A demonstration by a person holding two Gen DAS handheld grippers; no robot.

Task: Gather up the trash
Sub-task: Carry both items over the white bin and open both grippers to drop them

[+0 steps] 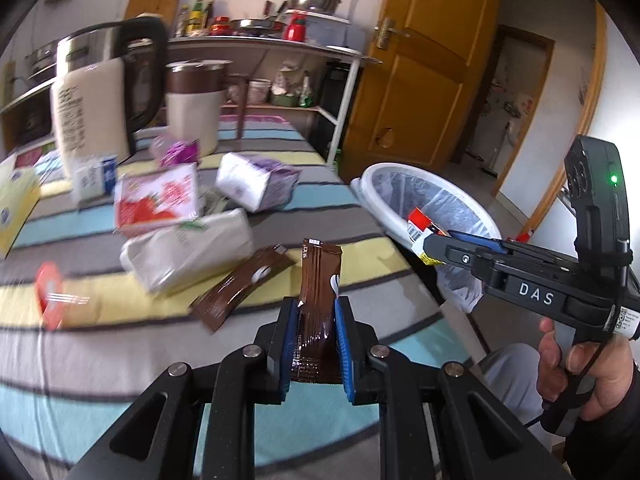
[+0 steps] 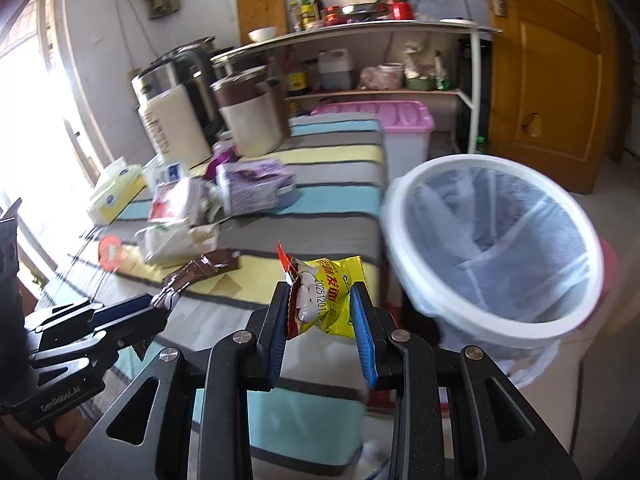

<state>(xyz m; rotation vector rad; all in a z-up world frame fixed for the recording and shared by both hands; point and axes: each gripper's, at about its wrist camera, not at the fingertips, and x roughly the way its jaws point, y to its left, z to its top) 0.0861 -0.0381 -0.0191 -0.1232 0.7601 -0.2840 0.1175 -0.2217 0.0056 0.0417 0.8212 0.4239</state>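
My left gripper (image 1: 317, 312) is shut on a brown sachet (image 1: 318, 300), held above the striped tablecloth (image 1: 120, 344). A second brown sachet (image 1: 240, 286) lies on the cloth to its left. My right gripper (image 2: 322, 300) is shut on a yellow and red snack wrapper (image 2: 332, 300), held just left of the white trash bin (image 2: 496, 248) with its clear liner. In the left wrist view the right gripper (image 1: 430, 240) holds the wrapper (image 1: 418, 226) over the bin's rim (image 1: 376, 192). The left gripper (image 2: 156, 308) also shows in the right wrist view.
On the table lie a white tissue pack (image 1: 192, 248), a red and white pack (image 1: 158, 200), a purple pack (image 1: 256, 180), a yellow tissue box (image 1: 14, 208) and a red lid (image 1: 50, 292). A kettle (image 1: 100, 88) and jug (image 1: 194, 104) stand behind. A pink-lidded bin (image 2: 400, 136) is beside the table.
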